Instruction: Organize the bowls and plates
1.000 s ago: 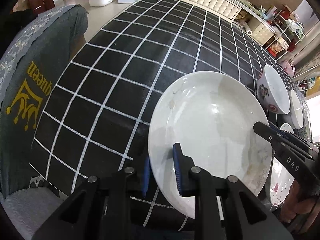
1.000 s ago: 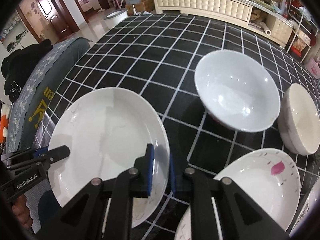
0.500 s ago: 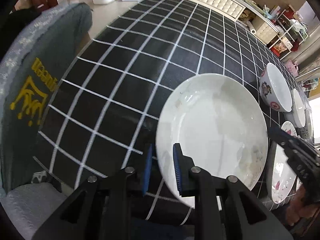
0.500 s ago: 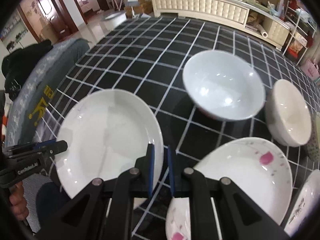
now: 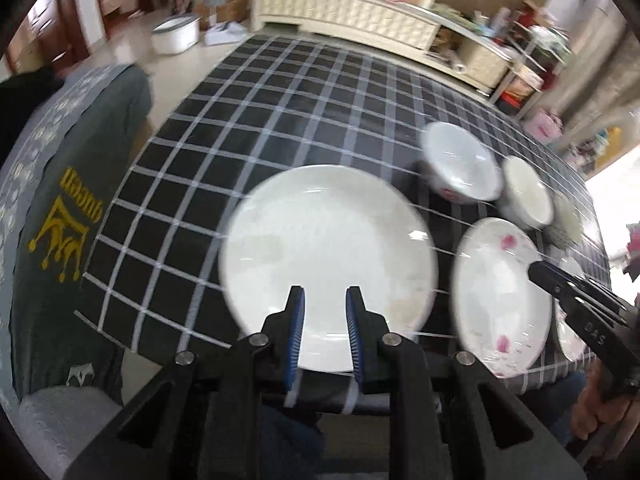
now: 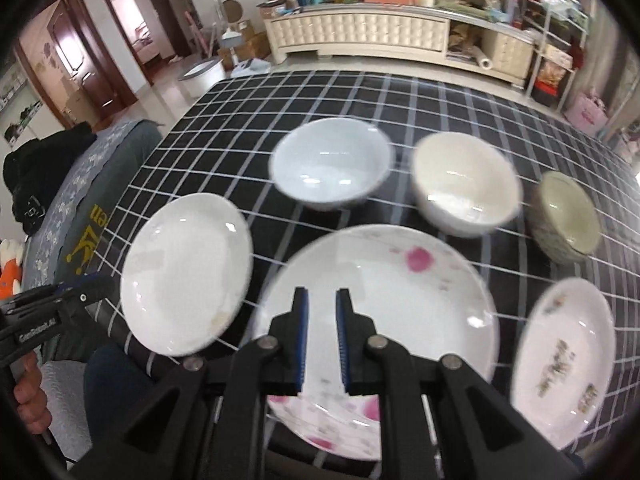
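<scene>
Since a second ago both grippers have let go of the plain white plate (image 5: 320, 248), which now lies flat on the checked table (image 5: 248, 128) near its front edge. The left gripper (image 5: 325, 300) hangs over its near rim, jaws apart and empty. The right gripper (image 6: 322, 300), also parted, hovers over the pink-flowered plate (image 6: 400, 292) just beside it.

Right gripper (image 6: 322, 312) open above the near part of a pink-flowered plate (image 6: 400, 292), blue-padded fingers (image 6: 301, 336) apart with nothing between. Plain white plate (image 6: 184, 268) to its left on the black checked table (image 6: 320, 96). Behind, in a row: white bowl (image 6: 330, 162), cream bowl (image 6: 464, 182), greenish bowl (image 6: 566, 214). Patterned plate (image 6: 564, 360) far right. Left gripper (image 6: 80, 294) at the left edge.
</scene>
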Available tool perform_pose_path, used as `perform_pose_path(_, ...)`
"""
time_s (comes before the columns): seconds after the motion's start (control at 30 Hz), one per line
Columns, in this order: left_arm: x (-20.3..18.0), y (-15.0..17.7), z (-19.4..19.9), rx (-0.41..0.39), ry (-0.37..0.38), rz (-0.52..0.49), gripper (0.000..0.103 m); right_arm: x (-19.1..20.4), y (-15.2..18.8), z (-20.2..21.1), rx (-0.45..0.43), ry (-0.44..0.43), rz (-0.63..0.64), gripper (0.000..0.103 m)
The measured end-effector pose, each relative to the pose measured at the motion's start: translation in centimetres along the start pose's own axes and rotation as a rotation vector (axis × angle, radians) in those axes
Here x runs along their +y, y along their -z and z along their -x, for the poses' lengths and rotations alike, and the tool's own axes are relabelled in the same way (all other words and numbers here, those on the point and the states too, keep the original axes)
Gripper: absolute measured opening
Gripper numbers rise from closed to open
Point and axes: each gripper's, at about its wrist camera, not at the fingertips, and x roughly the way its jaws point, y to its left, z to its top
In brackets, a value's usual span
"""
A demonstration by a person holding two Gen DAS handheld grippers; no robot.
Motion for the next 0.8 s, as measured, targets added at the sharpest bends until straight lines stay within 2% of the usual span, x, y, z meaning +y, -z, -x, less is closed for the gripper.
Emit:
perform_pose_path(0.03, -1.3, 0.1, 0.1, -0.001, 0.014, -0.025, 0.02, -0.4, 0.2, 0.2, -0.002, 0.007, -0.005, 0.018)
perform_pose_path(0.1, -2.8, 0.2, 0.0, 0.001, 0.035, -0.057, 0.03, -1.9, 0.6, 0.5, 0.001, 0.024, -0.024, 0.023)
perform_pose_path(0.17, -4.7, 0.4, -0.4, 0.011, 0.047, -0.102, 0.036, -3.1, 1.1, 0.5, 0.005, 0.038, -0.042, 0.033)
perform_pose_path(0.23, -6.6, 0.8, -1.1, 0.031, 0.046, -0.147, 0.037, -4.0, 1.4, 0.6, 0.01, 0.046, -0.053, 0.038)
perform_pose_path(0.37, -8.6, 1.7, -3.0, 0.079, 0.078, -0.168, 0.037, -6.0, 2.1, 0.3, 0.025, 0.06, -0.078, 0.046)
perform_pose_path(0.53, -10.0, 2.7, -5.6, 0.145, 0.113, -0.144, 0.037, -8.2, 2.6, -1.4, 0.062, 0.071, -0.089, 0.049)
perform_pose_path(0.8, -11.4, 3.0, -8.3, 0.182, 0.111, -0.15, 0.035, -9.6, 2.1, -4.4, 0.115, 0.06, -0.096, 0.049)
